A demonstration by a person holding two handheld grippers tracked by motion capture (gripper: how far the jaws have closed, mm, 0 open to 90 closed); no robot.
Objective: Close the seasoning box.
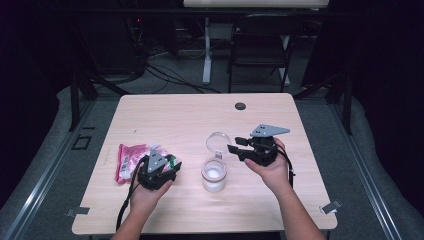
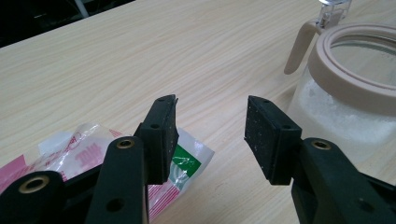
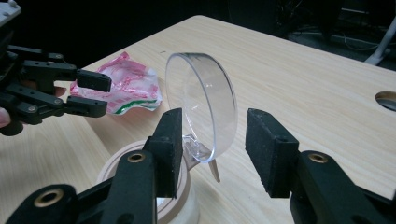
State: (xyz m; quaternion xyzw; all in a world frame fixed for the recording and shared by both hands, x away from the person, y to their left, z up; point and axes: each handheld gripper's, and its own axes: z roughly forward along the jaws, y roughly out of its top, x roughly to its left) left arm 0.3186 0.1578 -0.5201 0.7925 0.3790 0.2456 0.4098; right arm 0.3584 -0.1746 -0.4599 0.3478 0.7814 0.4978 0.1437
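A clear jar (image 1: pixel 214 175) with a beige rim (image 2: pixel 345 79) holds white powder and stands at the table's front middle. Its clear hinged lid (image 1: pixel 218 141) stands flipped up and open (image 3: pixel 201 102). My right gripper (image 1: pixel 236 150) is open, its jaws on either side of the lid's lower part (image 3: pixel 212 135). A pink, white and green plastic bag (image 1: pixel 129 160) lies at the front left. My left gripper (image 1: pixel 170 166) is open over the bag's right end, and the bag's green corner (image 2: pixel 187 161) lies under one jaw. Nothing sits between the left jaws (image 2: pixel 210 123).
A round black grommet hole (image 1: pixel 240 106) sits near the table's far edge. A folding chair (image 1: pixel 260 45) and a table leg stand on the floor beyond. Bare wood (image 1: pixel 175 115) stretches across the far half of the table.
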